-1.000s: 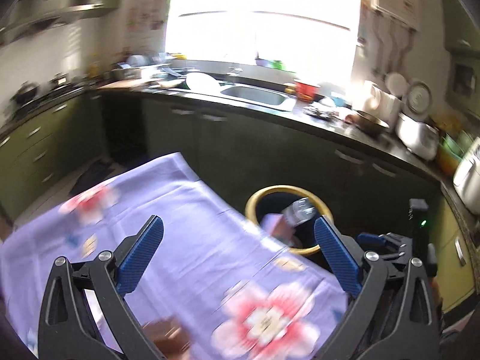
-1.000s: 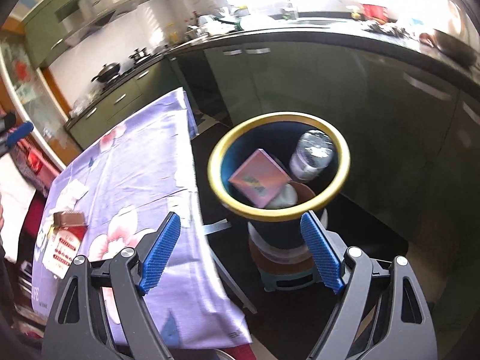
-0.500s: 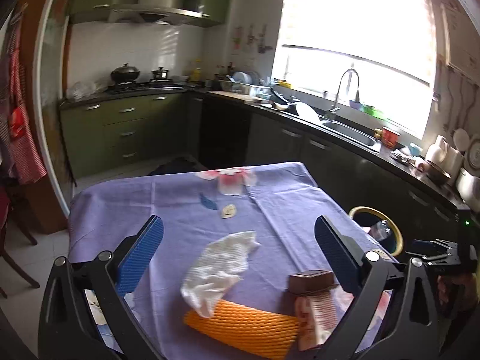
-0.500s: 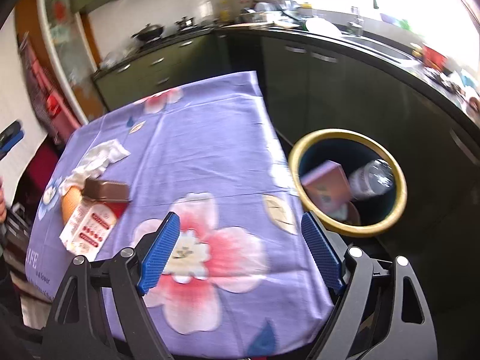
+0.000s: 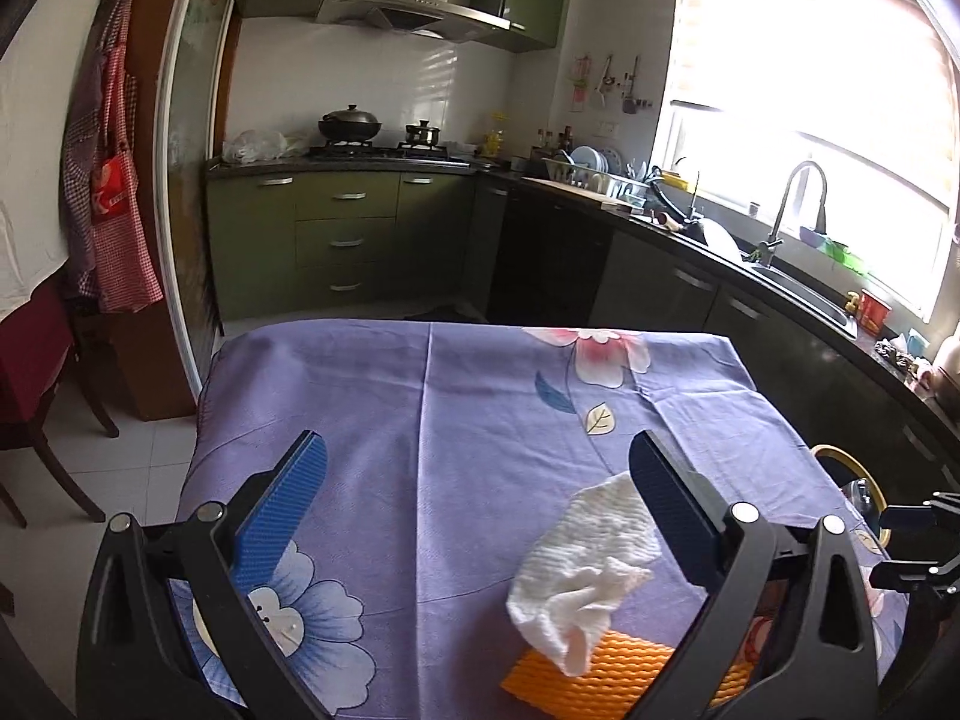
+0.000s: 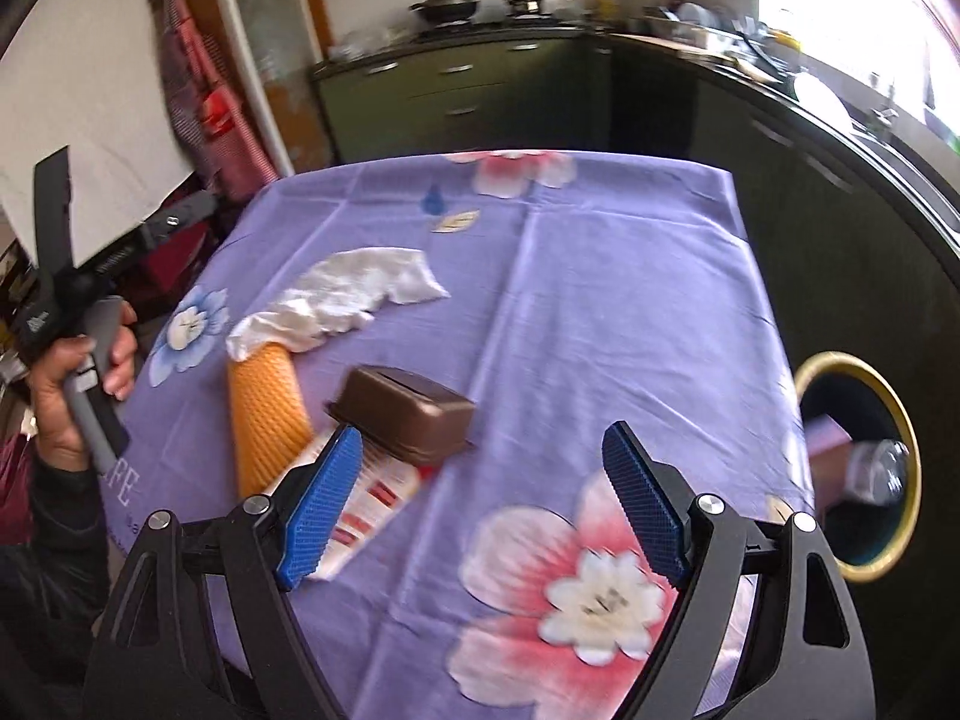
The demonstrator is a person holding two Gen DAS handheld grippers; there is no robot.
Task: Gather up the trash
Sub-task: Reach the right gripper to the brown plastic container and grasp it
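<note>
Both grippers hang over a bench (image 6: 630, 276) draped in a purple flowered cloth. The left gripper (image 5: 480, 504) is spread wide with nothing between its pads; at lower right of its view a crumpled white paper towel (image 5: 591, 564) lies partly over an orange ribbed packet (image 5: 612, 675). The right gripper (image 6: 480, 498) is likewise spread and empty. Left of centre in its view a brown box (image 6: 405, 411) rests on a red-and-white packet (image 6: 366, 498), blurred. At right, beside the bench, stands a yellow-rimmed bin (image 6: 900, 420) holding what seems a bottle.

Home kitchen: stove (image 5: 377, 148), sink (image 5: 804, 294), cabinets (image 5: 345, 240)
</note>
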